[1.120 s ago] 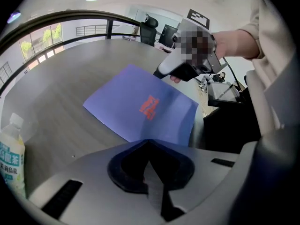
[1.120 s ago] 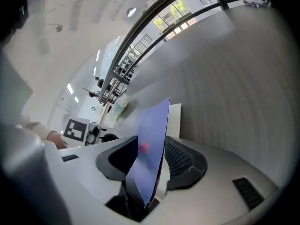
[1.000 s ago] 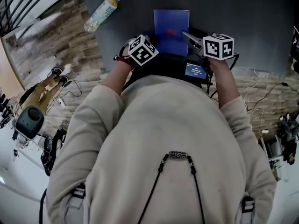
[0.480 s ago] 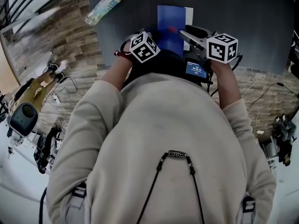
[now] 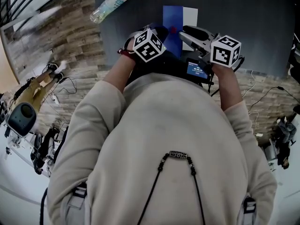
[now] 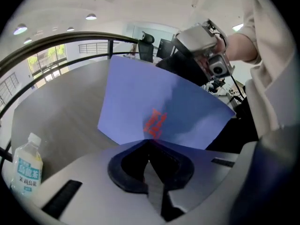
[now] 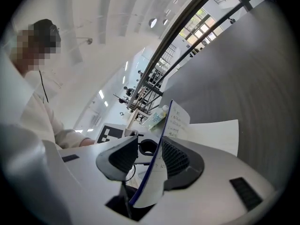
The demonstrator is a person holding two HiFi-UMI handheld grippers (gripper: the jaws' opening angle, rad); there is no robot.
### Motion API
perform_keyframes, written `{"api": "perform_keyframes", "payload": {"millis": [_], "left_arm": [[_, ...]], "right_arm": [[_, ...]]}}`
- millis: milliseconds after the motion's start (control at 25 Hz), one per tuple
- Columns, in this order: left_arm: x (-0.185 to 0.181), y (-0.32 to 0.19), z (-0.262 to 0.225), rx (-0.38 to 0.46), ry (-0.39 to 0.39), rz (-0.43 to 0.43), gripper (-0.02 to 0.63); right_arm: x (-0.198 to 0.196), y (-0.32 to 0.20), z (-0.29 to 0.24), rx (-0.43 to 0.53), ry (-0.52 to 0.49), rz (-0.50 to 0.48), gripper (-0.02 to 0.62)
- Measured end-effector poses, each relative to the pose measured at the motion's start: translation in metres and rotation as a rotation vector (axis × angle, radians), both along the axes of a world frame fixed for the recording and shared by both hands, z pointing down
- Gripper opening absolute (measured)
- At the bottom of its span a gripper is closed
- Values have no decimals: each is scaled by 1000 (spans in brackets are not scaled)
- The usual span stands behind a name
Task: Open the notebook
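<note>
The notebook lies on the dark table [image 5: 253,18]. Its blue cover [image 5: 172,18] with a red mark stands lifted off the white first page [image 5: 190,17]. My right gripper [image 5: 184,33] is at the cover's free edge. In the right gripper view the cover [image 7: 177,121] stands between the parted jaws of this gripper [image 7: 149,144] and leans on the right pad. My left gripper [image 5: 162,33] is shut. In the left gripper view its tip [image 6: 150,142] meets the cover's outer face [image 6: 140,102] just under the red mark.
A plastic bottle [image 5: 110,4] lies at the table's far left corner and also shows in the left gripper view [image 6: 27,165]. A small lit screen [image 5: 196,69] sits by the table's near edge. Cables and gear lie on the plank floor [image 5: 61,46] to the left.
The cover has gone from flat to lifted, swinging up and leftward, and the white page under it has come into sight. Both grippers shifted slightly forward.
</note>
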State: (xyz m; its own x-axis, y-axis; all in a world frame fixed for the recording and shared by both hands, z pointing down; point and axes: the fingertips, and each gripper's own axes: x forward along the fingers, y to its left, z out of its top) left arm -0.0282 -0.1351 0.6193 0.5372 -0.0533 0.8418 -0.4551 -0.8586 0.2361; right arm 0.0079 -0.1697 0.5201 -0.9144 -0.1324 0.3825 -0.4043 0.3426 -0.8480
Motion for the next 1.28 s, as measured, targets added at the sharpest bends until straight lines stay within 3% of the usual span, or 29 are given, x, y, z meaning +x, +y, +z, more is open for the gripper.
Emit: {"api": "perform_keyframes", "payload": {"millis": [400, 560, 800, 960, 1080, 1280], "left_arm": [[-47, -8, -28, 3, 61, -152, 6], [-71, 1, -30, 52, 1, -181, 6], [-123, 20, -21, 13, -38, -421, 5], [-164, 33, -12, -25, -67, -577, 5], [-175, 48, -10, -50, -39, -645, 6], [-180, 54, -16, -28, -7, -679, 6]], "right_arm": [[-61, 12, -20, 23, -52, -110, 171], [-87, 14, -15, 22, -49, -186, 172], [-132, 22, 10, 7, -19, -351, 172], [-153, 20, 38, -36, 3, -395, 172], [-158, 26, 60, -78, 35, -421, 172], [-161, 36, 79, -85, 97, -467, 150]]}}
